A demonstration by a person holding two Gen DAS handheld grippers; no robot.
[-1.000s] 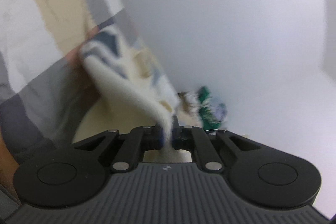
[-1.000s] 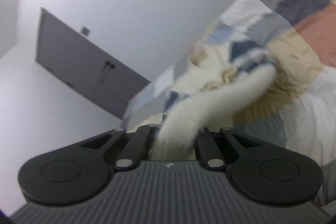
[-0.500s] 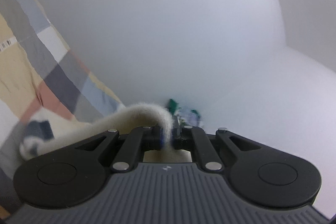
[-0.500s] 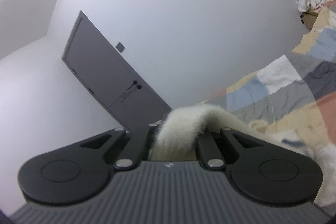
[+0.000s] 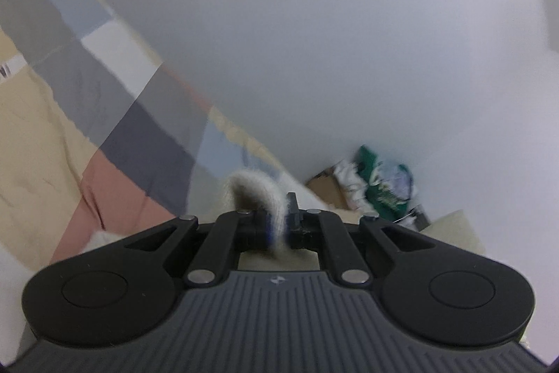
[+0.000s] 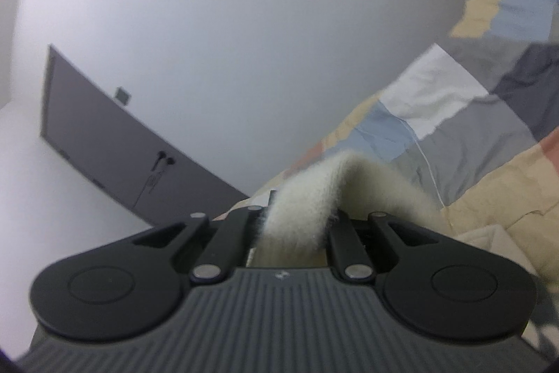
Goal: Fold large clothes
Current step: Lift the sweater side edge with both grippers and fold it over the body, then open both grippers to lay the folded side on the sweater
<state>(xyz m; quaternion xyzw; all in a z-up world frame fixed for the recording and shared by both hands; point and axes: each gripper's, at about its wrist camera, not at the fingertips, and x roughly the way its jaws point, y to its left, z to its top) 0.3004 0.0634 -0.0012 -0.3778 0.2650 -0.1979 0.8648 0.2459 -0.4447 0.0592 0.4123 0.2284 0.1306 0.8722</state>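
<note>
Two grippers: each is pinching a fold of the same cream fleece garment above a patchwork bed cover.
Left wrist view, left gripper (image 5: 279, 226): its jaws are pressing together on a narrow fold of the fleece garment (image 5: 260, 189), which is arching up out of the jaws and curling down to the left.
Left wrist view, bed cover (image 5: 104, 114): it is filling the left side, in grey, white, blue, pink and tan blocks, blurred.
Left wrist view, far corner: a cardboard box (image 5: 330, 187) and a green-and-white bag (image 5: 379, 186) are sitting against the white wall (image 5: 314, 23).
Right wrist view, right gripper (image 6: 297, 226): it is clamping a thicker band of the garment (image 6: 314, 198), which is looping up and trailing off right over the bed cover (image 6: 471, 135).
Right wrist view, background: a grey door (image 6: 115, 145) is showing at left, tilted, in the wall (image 6: 227, 23).
</note>
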